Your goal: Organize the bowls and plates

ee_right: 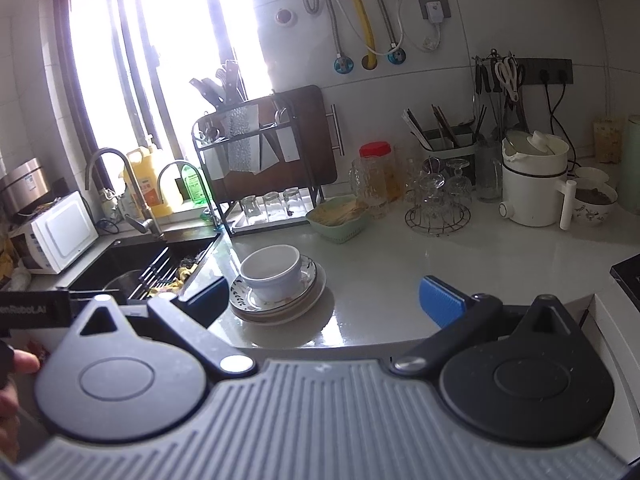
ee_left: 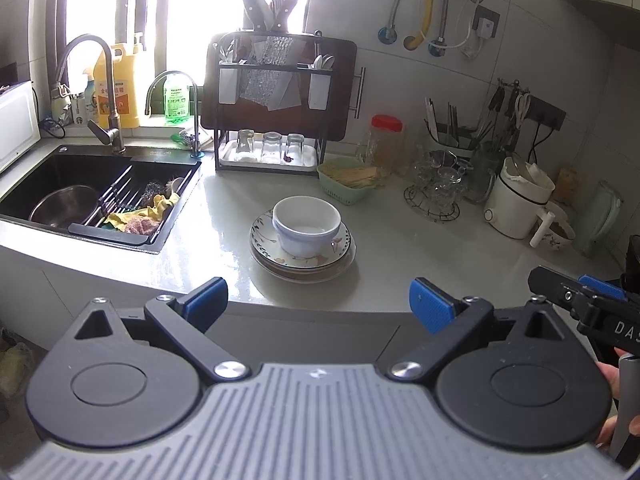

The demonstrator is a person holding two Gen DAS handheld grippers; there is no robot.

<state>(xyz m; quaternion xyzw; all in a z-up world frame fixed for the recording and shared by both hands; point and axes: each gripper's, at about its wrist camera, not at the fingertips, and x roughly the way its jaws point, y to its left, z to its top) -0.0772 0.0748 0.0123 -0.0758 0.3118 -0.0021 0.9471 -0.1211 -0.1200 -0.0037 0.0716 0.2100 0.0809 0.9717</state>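
Readable lettering on the two grippers only

In the left wrist view the right gripper [ee_left: 592, 300] shows white letters "DAS" on its black body, cut off by the picture's edge. In the right wrist view the left gripper [ee_right: 36, 310] carries "enRobot.AI" (its start is cut off). The yellow jug [ee_left: 118, 88] and green bottle [ee_left: 176, 98] bear printed labels too blurred to read.

One white bowl [ee_left: 306, 230] sits on stacked plates [ee_left: 303, 261]; three upturned glasses [ee_left: 272, 147] stand in the rack [ee_left: 267, 80]; two taps [ee_left: 102, 92].
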